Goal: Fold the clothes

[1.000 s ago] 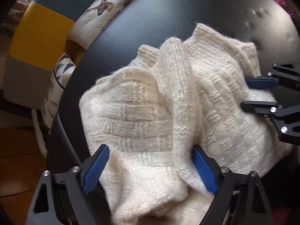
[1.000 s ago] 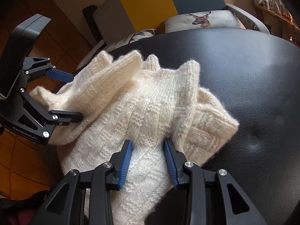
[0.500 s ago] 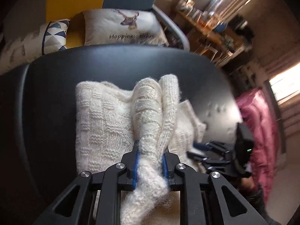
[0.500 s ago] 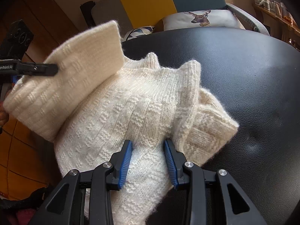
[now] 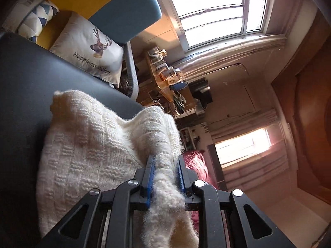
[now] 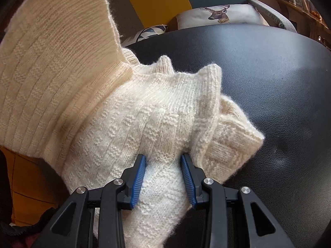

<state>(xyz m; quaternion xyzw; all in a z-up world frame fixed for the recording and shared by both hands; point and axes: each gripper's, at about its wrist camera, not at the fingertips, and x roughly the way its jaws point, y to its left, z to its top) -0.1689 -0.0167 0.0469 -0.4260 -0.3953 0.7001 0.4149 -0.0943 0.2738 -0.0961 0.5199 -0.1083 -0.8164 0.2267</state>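
Note:
A cream knitted sweater point(image 6: 144, 119) lies bunched on a black leather surface point(image 6: 269, 72). My left gripper point(image 5: 164, 165) is shut on a thick fold of the sweater point(image 5: 93, 144) and holds it lifted off the surface. In the right wrist view that lifted part rises as a broad flap at the upper left and hides the left gripper. My right gripper point(image 6: 163, 165) is shut on the near edge of the sweater and holds it low against the surface.
A white deer-print pillow point(image 5: 91, 49) and a triangle-patterned cushion point(image 5: 35, 20) lie on a yellow and blue sofa point(image 5: 115, 14) behind the black surface. A cluttered wooden shelf point(image 5: 165, 72) and a pink quilt point(image 5: 198, 165) lie off to the right. Orange floor point(image 6: 24, 175) shows at left.
My left gripper shut on a fold of the sweater, then rose and tilted, pulling that part up into a tall flap. The right gripper kept its hold and stayed in place.

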